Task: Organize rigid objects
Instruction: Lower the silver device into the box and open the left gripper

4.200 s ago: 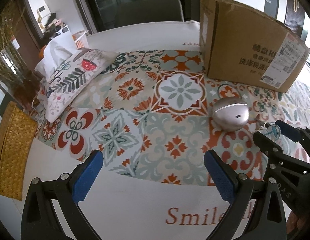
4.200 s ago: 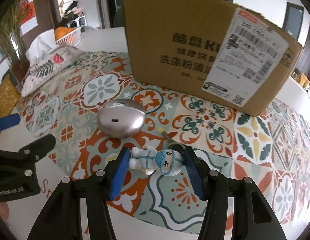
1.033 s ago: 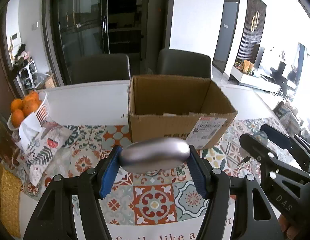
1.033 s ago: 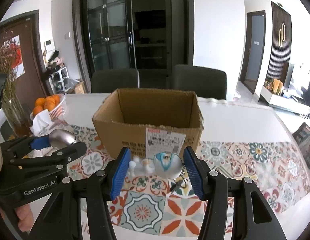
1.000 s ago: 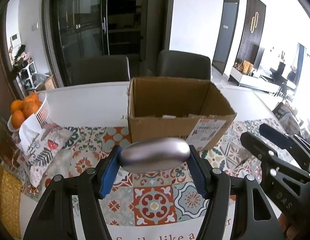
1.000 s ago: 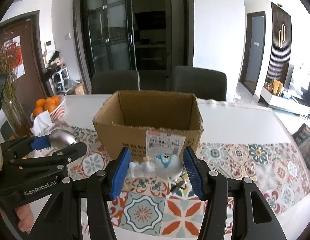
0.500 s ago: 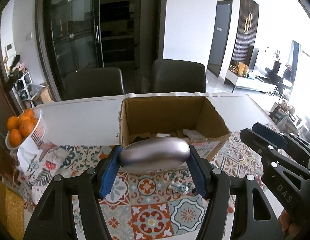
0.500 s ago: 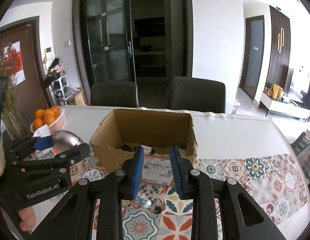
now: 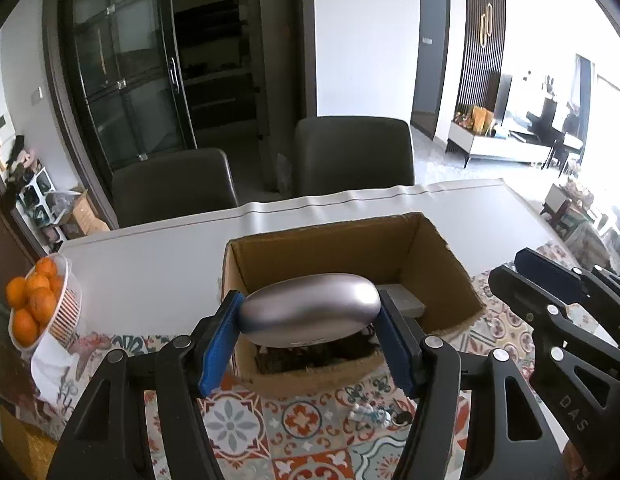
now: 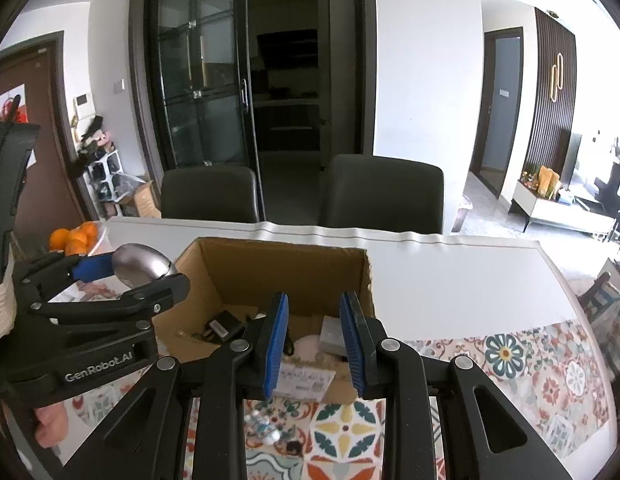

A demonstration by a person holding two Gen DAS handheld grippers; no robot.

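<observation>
Big white table (image 9: 150, 264) with a patterned tile runner (image 10: 549, 384) across the near side, and standing on it the open cardboard box (image 9: 437, 264), a few items already lying on its floor. That box reads as the drop-off for the hard items.

Left gripper (image 9: 310, 332) is up at the box's near wall, blue pads pinching a smooth silver pebble-shaped case (image 9: 310, 314) by its two ends. The case sits level, hovering right about over the near rim, its far half already above the opening. The side view from the right wrist shows the silver case well clear of the cardboard.

Right gripper (image 10: 313, 336) hovers over the near edge of the box too, jaws drawn in as close as they go with nothing between the pads. And look down: the little blue-and-white figurine keychain (image 9: 369, 414) is lying on the runner just in front of the box, outside it, not in any grip.

For the step in hand, I'd carry the case further past the rim so the whole of it is over the opening, dip toward a bare patch of the box floor, then spread the pads. Let go too early and that rounded shell could clip the near wall and roll back out. The figurine looks like the next pickup for the right side
</observation>
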